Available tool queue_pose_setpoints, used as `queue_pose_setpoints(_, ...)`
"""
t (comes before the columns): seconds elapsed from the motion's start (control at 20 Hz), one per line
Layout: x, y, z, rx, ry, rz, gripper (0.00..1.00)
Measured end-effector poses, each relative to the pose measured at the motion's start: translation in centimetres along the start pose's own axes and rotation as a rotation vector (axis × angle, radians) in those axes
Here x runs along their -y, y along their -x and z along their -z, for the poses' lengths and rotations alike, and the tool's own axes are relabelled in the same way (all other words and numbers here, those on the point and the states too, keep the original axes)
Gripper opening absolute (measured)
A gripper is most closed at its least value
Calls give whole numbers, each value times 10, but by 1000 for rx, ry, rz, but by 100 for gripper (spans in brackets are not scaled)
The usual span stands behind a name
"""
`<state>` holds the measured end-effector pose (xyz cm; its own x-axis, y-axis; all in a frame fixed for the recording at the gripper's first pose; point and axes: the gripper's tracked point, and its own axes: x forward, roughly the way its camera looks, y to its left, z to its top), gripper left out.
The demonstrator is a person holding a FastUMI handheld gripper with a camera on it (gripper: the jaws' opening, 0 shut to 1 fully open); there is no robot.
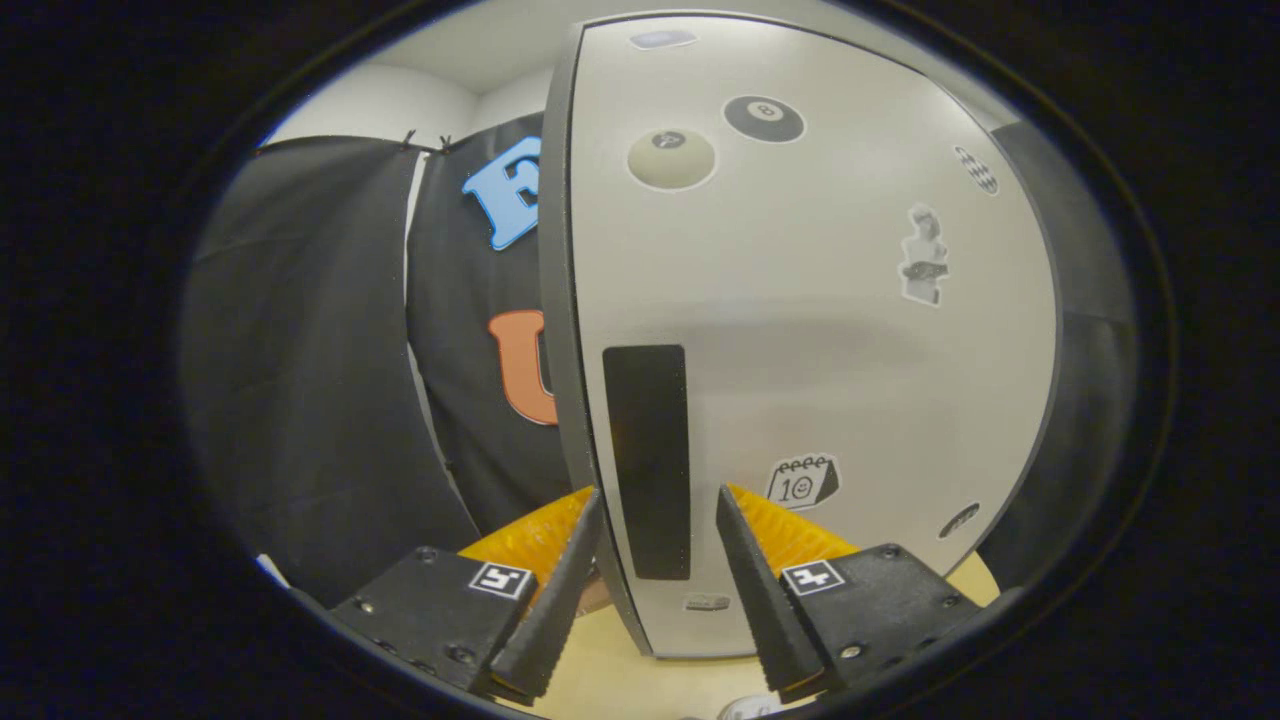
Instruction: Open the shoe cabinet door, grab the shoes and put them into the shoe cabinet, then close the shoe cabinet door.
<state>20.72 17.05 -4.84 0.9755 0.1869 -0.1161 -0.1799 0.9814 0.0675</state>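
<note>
Cabinet door (pixel 820 330) — pale grey, flat, with a darker edge band on its left side, standing upright directly ahead of the gripper. Whether it sits flush with the cabinet body or slightly ajar cannot be told; only a dark strip of something behind it shows at the right.

Booth wall (pixel 310 380) — black cloth, hanging to the left of the door and running behind its left edge.

Worktop (pixel 620 670) — light tan surface below the door's bottom edge, seen between and under the fingers.

Handle (pixel 648 462) — tall black rectangle, upright, set near the door's left edge in its lower half. It lies between the two fingers and just beyond their tips.

Gripper (pixel 657 505) — fingers spread apart, one on each side of the handle; the left tip reaches the door's left edge band, the right tip lies over the door face right of the handle. Neither finger visibly presses on the handle; nothing is held.

Stickers on the door face: a pale ball (pixel 671 158) and a black ball (pixel 764 118) near the top, a small figure (pixel 925 255) at the right, a calendar (pixel 802 482) just right of the right fingertip.
</note>
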Motion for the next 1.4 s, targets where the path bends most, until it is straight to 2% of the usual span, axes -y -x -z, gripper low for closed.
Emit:
queue_pose_setpoints(0.15, 2, -4, 3, -18, -23, 30, 50)
queue_pose_setpoints(0.35, 6, -6, 3, -3, -10, 77, 38)
queue_pose_setpoints(0.45, 4, -5, 3, -8, 2, 86, 36)
queue_pose_setpoints(0.8, 5, 10, 6, -26, -6, 24, 28)
queue_pose_setpoints(1.0, -1, 49, 7, -24, 12, -5, 26)
queue_pose_setpoints(1.4, 36, 139, 23, -18, 24, -28, 25)
